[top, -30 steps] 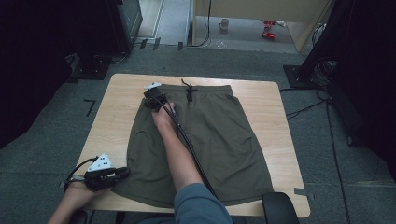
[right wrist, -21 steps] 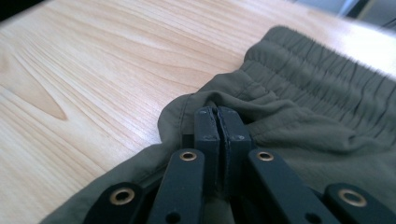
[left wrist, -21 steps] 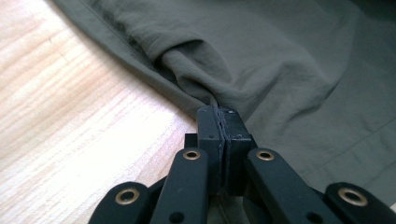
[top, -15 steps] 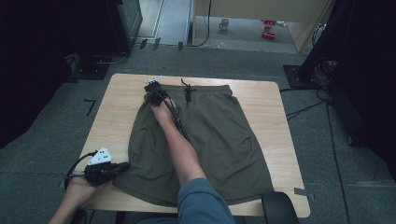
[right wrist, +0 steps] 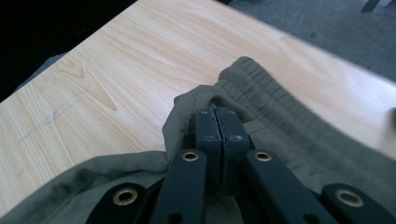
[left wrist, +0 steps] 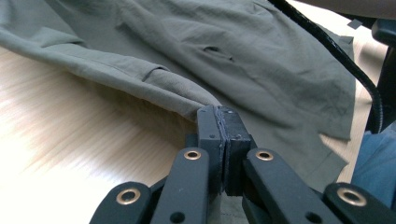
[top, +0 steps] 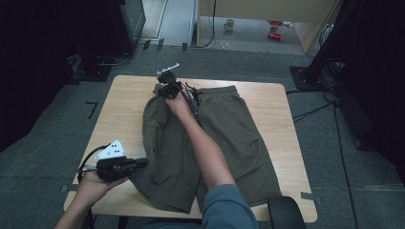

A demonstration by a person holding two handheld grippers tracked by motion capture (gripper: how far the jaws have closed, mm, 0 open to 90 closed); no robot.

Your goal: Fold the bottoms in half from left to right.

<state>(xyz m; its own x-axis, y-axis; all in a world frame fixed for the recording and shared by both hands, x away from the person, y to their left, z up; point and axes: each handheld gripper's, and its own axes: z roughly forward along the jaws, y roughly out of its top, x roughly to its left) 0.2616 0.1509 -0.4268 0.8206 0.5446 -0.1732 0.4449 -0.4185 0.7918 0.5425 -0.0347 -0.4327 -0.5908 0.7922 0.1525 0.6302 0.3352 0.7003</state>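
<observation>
Olive-green shorts (top: 215, 138) lie spread on the light wooden tabletop (top: 124, 107), waistband at the far edge, leg hems toward the near edge. The left gripper (top: 136, 163) sits at the near left, jaws clenched on the hem edge of the left leg; in the left gripper view the fabric (left wrist: 187, 95) is pinched between the closed jaws and lifted slightly off the wood. The right gripper (top: 162, 88) is at the far side, jaws clenched on the left end of the waistband; the right gripper view shows the gathered elastic band (right wrist: 261, 88) bunched up at the closed jaws. The right forearm (top: 205, 148) crosses over the shorts. A black cable (left wrist: 336, 51) runs across the cloth.
</observation>
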